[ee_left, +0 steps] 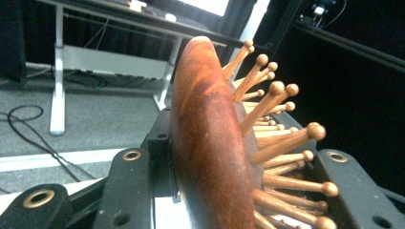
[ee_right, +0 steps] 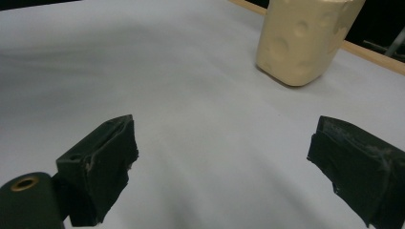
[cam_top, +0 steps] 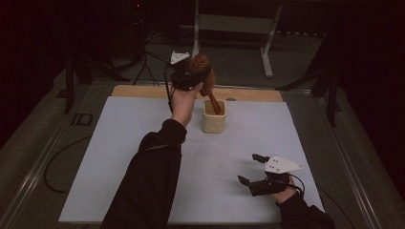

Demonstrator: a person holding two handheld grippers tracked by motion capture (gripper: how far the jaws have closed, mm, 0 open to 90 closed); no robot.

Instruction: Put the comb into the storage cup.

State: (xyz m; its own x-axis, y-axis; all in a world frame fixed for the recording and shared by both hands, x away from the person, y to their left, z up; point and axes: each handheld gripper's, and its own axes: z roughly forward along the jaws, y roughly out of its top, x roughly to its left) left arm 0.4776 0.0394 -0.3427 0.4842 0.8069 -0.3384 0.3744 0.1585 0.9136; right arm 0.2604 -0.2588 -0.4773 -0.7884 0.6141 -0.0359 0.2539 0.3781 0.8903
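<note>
Left gripper view: we are seeing the left gripper (ee_left: 210, 200) clamping the head of a wooden hairbrush (ee_left: 210, 143) between its 2 jaws, the smooth back toward one jaw and the ball-tipped wooden pins (ee_left: 286, 138) toward the other. In the high view, we are holding the left gripper (cam_top: 187, 78) raised above the far part of the table (cam_top: 119, 157), with the hairbrush (cam_top: 200, 64) head uppermost and the handle (cam_top: 213, 102) slanting down into the mouth of the cream cup (cam_top: 213, 121). We are judging this as the insertion step, with the handle partly in. The next move is calling for a steady descent, keeping the handle off the rim so the cup is not tipping, then release. The right gripper (cam_top: 252, 169) is resting near the table's near right edge, jaws wide and empty.
</note>
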